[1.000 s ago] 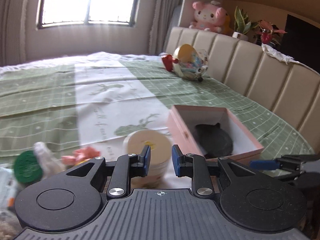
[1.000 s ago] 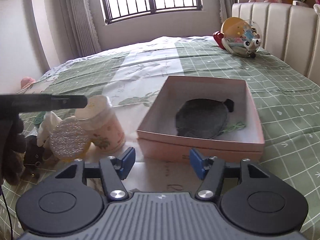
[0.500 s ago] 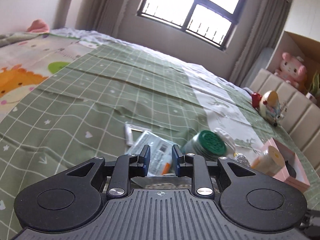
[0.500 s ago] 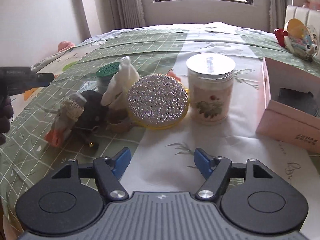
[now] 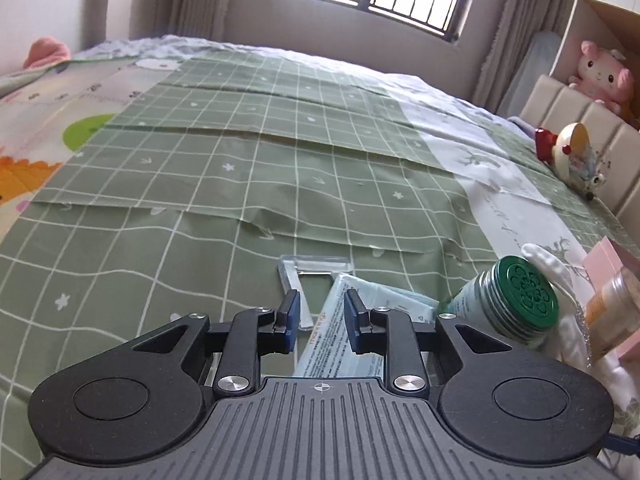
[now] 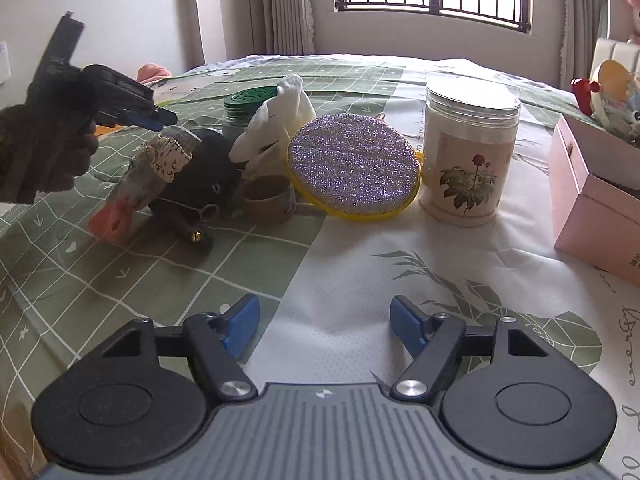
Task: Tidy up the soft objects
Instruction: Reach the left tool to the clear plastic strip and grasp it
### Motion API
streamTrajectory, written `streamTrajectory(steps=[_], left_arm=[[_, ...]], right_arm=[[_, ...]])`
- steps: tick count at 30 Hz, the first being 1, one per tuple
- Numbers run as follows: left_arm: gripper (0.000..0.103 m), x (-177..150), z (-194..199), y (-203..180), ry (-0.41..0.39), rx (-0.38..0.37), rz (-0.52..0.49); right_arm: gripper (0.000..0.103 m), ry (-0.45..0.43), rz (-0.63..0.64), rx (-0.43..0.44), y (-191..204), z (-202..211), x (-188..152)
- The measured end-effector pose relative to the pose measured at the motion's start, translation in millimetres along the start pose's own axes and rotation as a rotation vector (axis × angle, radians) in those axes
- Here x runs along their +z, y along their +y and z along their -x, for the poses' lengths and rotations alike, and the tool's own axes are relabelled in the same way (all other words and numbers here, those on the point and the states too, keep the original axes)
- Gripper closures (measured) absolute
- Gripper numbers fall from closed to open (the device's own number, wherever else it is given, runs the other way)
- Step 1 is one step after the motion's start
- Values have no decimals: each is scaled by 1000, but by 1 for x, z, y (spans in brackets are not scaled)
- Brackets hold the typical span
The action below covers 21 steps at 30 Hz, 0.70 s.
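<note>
A pile of soft things lies on the bed: a grey sock (image 6: 140,184) with an orange toe, a black cloth item (image 6: 202,172), a white glove (image 6: 280,120) and a round glittery scrubber (image 6: 354,168). My right gripper (image 6: 324,320) hovers in front of the pile over bare sheet, its jaws opening with nothing between them. My left gripper (image 6: 160,120), held by a dark-gloved hand (image 6: 44,152), hangs just above the sock's cuff. In its own view the left gripper (image 5: 322,320) shows a narrow empty gap above a pale blue plastic packet (image 5: 360,320). The white glove (image 5: 554,276) lies to its right.
A pink open box (image 6: 592,196) stands at the right. A rose-labelled jar (image 6: 468,152) stands beside the scrubber, a green-lidded jar (image 5: 516,304) behind the glove, and a tape roll (image 6: 266,198) in the pile. A clear plastic piece (image 5: 308,272) lies by the packet. The padded headboard (image 5: 580,120) lies beyond.
Both views swung left, from the pink box to the pile. The left gripper came down over the packet and sock. The right jaws spread wider.
</note>
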<state>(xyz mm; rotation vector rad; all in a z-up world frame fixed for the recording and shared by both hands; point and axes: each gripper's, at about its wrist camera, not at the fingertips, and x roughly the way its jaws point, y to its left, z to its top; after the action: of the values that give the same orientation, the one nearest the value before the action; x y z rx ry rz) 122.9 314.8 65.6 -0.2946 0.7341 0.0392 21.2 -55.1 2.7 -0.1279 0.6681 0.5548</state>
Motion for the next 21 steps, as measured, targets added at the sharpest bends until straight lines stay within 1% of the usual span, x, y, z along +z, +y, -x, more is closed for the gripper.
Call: streamTrajectory(steps=[1,2,4,5,8,9,10,12,13,14,15,16,17,19,21], left_arm=[[77,0,-2,-1,19,-36,-10],[77,-1,-2,-6,32,-64,-44],[76,-9,1,-23,36,-89,-164],[74,-15,1,-35,40,-80,-234],[73,-37,-7,-64,80,50,-455],[73,-42,-6,-69,67,70,-502],[73,-44,-5,-72,66,87,-524],[72,-42,-3,-71,77,132,-517],[72,-41,-3,-71,71,165,-533],[75,-40,-3,-72,60,189,-556],[76,-41,-2,-72,59,179,-564],[77,-40,-2,-71,73,144,-553],[79,-37,-3,-70,93,101,-526],[79,-32,-6,-69,134,23,-462],[77,-31,-9,-70,155,-25,-423]], right_arm=[[25,-1,-1,7,0,-1,0],[23,0,-2,14,-1,-1,0],[19,1,-8,30,-2,-3,0],[17,1,-10,34,-3,-4,0],[17,-2,-9,35,-2,-5,0],[17,-3,-11,37,-2,-5,0],[17,-4,-14,38,-3,-5,-1],[17,-6,-18,41,-3,-5,-1],[16,-6,-19,44,-3,-5,-1],[16,-7,-19,46,-4,-5,-1],[16,-7,-21,48,-4,-5,-1],[16,-9,-24,51,-4,-5,-1],[15,-9,-27,53,-5,-4,-2],[15,-11,-31,57,-6,-4,-2],[15,-11,-33,60,-6,-4,-2]])
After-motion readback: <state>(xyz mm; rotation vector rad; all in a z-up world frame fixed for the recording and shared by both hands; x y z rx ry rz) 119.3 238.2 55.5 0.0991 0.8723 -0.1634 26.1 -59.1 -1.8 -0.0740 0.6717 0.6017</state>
